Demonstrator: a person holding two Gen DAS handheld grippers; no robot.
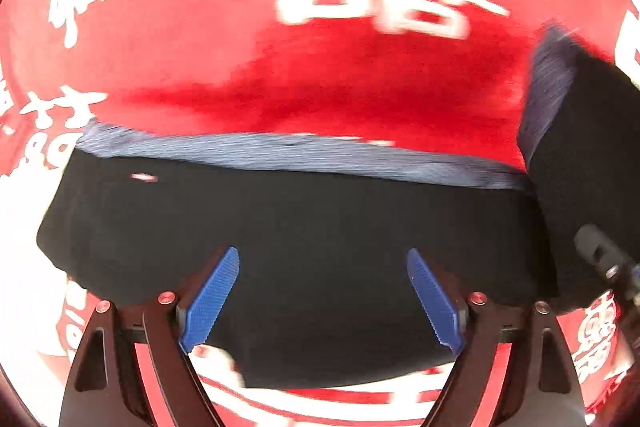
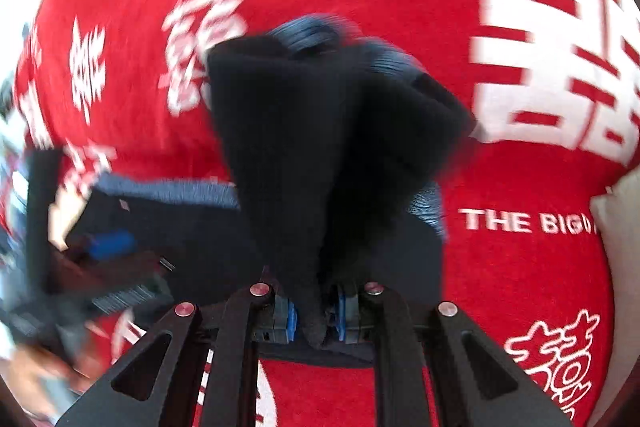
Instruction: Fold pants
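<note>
Black pants with a blue-grey ribbed waistband lie on a red cloth with white lettering. My left gripper hangs above the black fabric, its blue pads wide apart and nothing pressed between them. In the right wrist view my right gripper is shut on a bunched fold of the pants, which rises from the jaws in a dark draped mass with the ribbed band at its top. A lifted part of the pants shows at the right of the left wrist view.
The red cloth covers the whole surface around the pants. A pale cushion-like edge shows at the far right. The other gripper with its blue pad appears blurred at the left of the right wrist view, over the flat part of the pants.
</note>
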